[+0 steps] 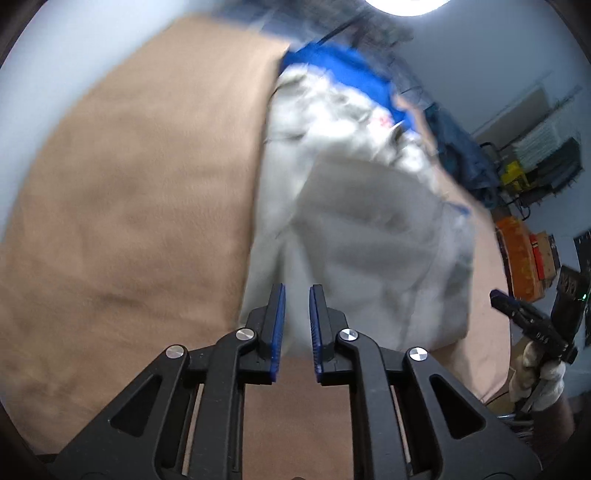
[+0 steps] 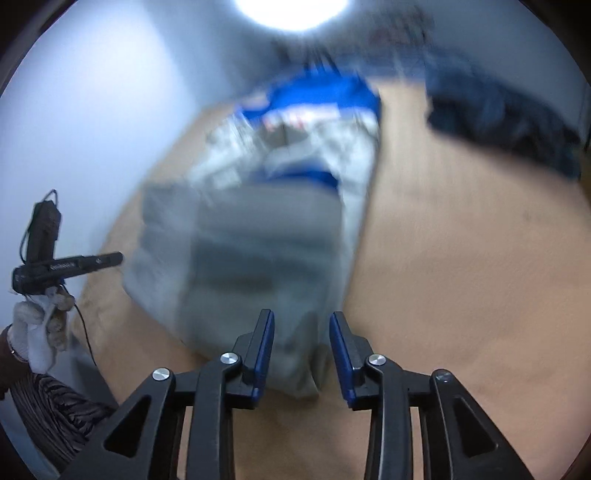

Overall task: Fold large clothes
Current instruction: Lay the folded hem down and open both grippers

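- Now, at far left, my left gripper (image 1: 296,325) hangs over the near hem of the garment (image 1: 354,229); its jaws stand a narrow gap apart, and I cannot tell whether any cloth is pinched between them.
- Centre: the garment, pale grey-white with a blue band (image 1: 343,70) at its far end, lies lengthwise on the tan cover (image 1: 129,221), already doubled into a long strip with loose wrinkles.
- Handling, as I judge it: light, soft and limp, likely to sag and slide if taken by one layer, so the best hold is at the two near corners, through all layers at once.
- To the right, my right gripper (image 2: 301,354) points at the same near edge, jaws spread, a fold of grey cloth lying between the pads (image 2: 267,347) but not pressed by them.
- Surface: the tan cover looks soft and matte, with enough grip to keep a fold in place.
- Room: pale walls, a bright lamp (image 2: 291,11) overhead, a dark blue heap (image 2: 502,122) at the cover's far right, and cluttered shelves (image 1: 535,158) beyond; both views are blurred.
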Demonstrator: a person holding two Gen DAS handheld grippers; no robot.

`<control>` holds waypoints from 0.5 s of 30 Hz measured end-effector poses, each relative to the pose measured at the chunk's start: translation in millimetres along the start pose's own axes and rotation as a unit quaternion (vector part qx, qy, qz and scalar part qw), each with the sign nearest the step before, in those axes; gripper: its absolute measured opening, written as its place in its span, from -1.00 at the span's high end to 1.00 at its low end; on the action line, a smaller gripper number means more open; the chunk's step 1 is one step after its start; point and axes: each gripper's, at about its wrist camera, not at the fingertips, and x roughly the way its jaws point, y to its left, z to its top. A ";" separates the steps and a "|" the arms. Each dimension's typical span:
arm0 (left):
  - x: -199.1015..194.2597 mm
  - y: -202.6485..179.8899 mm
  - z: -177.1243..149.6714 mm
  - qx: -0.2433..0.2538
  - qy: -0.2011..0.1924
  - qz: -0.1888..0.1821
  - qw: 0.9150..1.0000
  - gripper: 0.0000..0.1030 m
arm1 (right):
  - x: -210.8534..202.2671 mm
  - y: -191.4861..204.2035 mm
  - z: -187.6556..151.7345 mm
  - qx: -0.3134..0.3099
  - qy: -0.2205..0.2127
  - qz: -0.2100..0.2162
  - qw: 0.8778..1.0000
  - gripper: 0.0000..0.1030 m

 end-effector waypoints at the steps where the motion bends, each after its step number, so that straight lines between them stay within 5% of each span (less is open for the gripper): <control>1: -2.4 -9.1 1.5 0.016 -0.005 -0.010 1.000 0.80 | -6.2 7.5 3.8 -0.016 -0.025 0.005 1.000 0.35; 5: 13.2 -41.3 6.3 0.062 -0.004 -0.016 0.998 0.80 | 7.6 35.8 16.3 -0.062 -0.042 0.025 0.997 0.35; 9: 44.9 -59.6 18.2 0.097 -0.008 0.025 0.995 0.75 | 37.9 58.4 31.2 -0.113 -0.023 0.017 0.993 0.35; 15: 93.3 -32.8 31.0 0.075 0.013 0.039 0.996 0.74 | 103.5 63.5 57.6 -0.130 0.026 -0.032 0.991 0.40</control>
